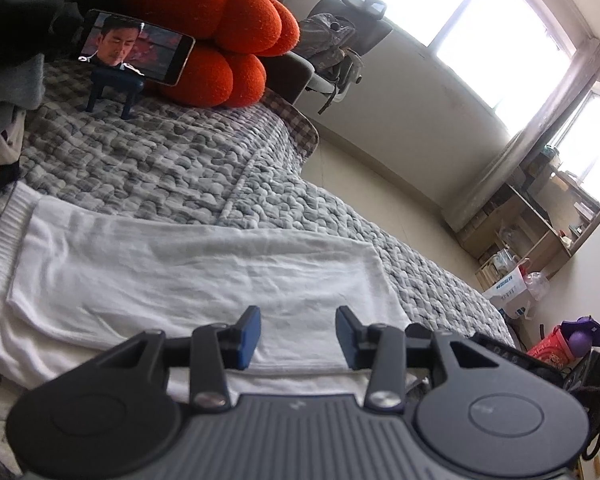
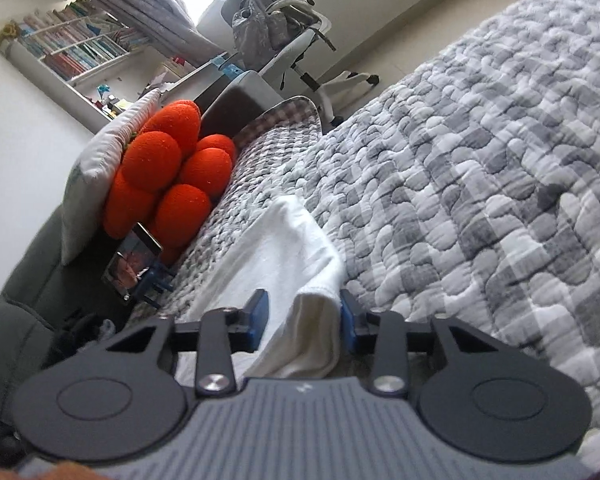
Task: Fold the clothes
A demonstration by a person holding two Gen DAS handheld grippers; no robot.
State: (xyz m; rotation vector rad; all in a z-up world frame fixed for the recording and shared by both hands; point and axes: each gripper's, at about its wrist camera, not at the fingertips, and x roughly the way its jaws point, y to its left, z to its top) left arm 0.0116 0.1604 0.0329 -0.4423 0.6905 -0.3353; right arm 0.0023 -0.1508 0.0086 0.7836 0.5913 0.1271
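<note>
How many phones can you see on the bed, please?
1: the phone stands on a blue stand against the orange cushion, beyond the white garment. Others may be hidden.

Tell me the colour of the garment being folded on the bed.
The garment is white, with a ribbed band at one end; the left wrist view shows it best.

No text can be read with confidence in either view. Left wrist view: a white box (image 1: 508, 286) on the floor by the shelving carries a blue printed label, characters too small and blurred to make out. The red container (image 1: 550, 350) beside it has a printed pattern, no legible wording. The phone (image 1: 136, 46) on its stand shows a video frame, no caption discernible. Right wrist view: book spines on the bookshelf (image 2: 76, 50) are coloured bands only, titles illegible. A small pale mark on the gripper body (image 2: 304, 388) is unreadable.
</note>
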